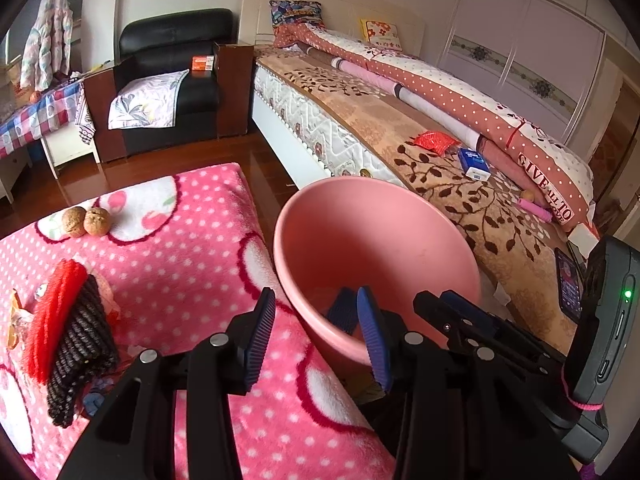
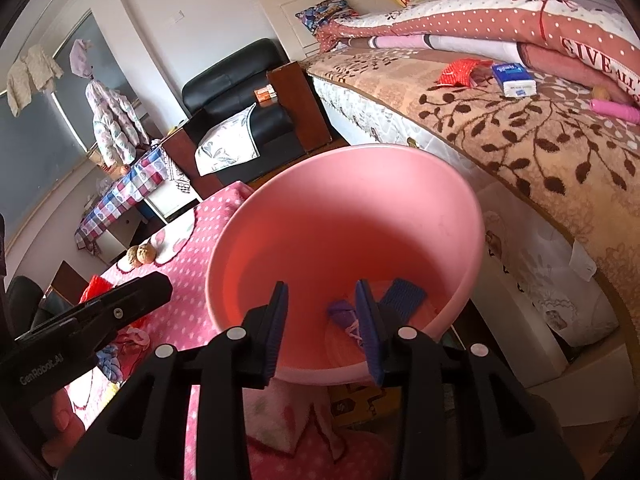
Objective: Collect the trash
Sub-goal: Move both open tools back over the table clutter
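I'm holding both claws, left gripper [image 1: 316, 342] and right gripper [image 2: 322, 330], spread and empty over the pink bin [image 2: 460, 216]; the walnuts [image 1: 86, 221] are looking hard, light, roll-prone, so I'm planning to pinch across the middle.

A bedroom in a home is shown. A big bed [image 1: 360, 120] with pillows and a dotted quilt [image 1: 460, 92] is seen along one wall. A white wardrobe [image 1: 532, 40] is placed beside it, and a black armchair [image 1: 172, 64] is set near the bed's head.
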